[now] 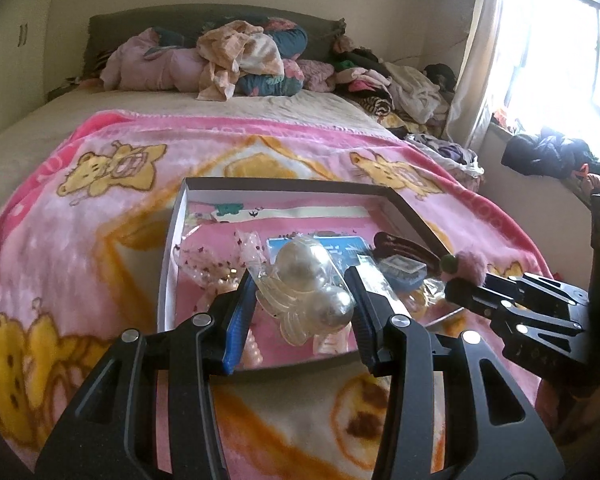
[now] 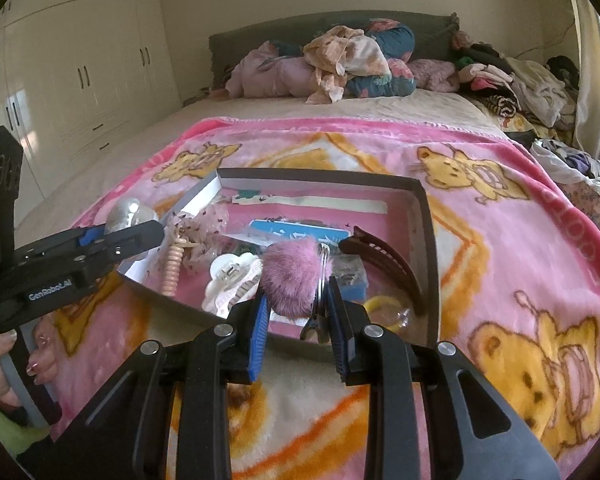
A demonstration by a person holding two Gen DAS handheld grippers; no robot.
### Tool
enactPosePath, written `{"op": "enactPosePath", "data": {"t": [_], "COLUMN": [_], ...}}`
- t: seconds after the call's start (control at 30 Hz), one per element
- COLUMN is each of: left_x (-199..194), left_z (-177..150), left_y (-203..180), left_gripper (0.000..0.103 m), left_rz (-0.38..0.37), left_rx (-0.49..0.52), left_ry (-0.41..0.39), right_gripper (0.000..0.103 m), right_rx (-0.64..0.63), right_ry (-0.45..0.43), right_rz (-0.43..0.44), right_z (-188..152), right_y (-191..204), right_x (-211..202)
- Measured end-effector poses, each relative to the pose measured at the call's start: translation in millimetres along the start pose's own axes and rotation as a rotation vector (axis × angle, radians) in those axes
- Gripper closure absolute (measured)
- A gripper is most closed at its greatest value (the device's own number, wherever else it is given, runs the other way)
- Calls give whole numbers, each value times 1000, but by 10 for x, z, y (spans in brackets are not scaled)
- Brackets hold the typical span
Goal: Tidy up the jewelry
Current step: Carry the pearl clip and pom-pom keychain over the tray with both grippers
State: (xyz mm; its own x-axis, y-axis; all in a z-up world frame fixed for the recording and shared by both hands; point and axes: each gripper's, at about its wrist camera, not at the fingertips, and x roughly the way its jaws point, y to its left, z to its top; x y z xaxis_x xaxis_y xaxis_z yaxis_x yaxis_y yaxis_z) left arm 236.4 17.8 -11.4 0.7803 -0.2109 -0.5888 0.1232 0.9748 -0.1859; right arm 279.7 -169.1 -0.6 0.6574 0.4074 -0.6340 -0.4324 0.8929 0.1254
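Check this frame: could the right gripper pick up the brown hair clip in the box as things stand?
Probably not yet. The right gripper is shut on a pink pompom clip, so its jaws are occupied. The brown hair clip itself lies uncovered just beyond, by the box wall.

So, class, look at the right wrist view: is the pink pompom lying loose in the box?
No, the pink pompom is clamped between the fingers of the right gripper, above the box.

Pink bear-print blanket [image 2: 500,216] spread over bed [image 2: 228,120]. Crumpled clothes and pillows [image 2: 340,60] heaped against dark headboard [image 2: 240,40]. White wardrobe [image 2: 80,64] along left wall. Bright window [image 1: 560,52], pale curtain [image 1: 480,60] beside it.
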Motion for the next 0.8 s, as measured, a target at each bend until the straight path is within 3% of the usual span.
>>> {"op": "enactPosePath", "data": {"t": [0.8], "left_x": [705], "left_z": [94], "left_y": [77], "left_gripper": [68], "left_rz": [49], "left_rx": [30], "left_ry": [100], "right_gripper": [77], "right_rx": [29], "right_ry": [37], "right_rz": [-37], "right_z": [164], "right_y": [-187], "right_x": [532]}}
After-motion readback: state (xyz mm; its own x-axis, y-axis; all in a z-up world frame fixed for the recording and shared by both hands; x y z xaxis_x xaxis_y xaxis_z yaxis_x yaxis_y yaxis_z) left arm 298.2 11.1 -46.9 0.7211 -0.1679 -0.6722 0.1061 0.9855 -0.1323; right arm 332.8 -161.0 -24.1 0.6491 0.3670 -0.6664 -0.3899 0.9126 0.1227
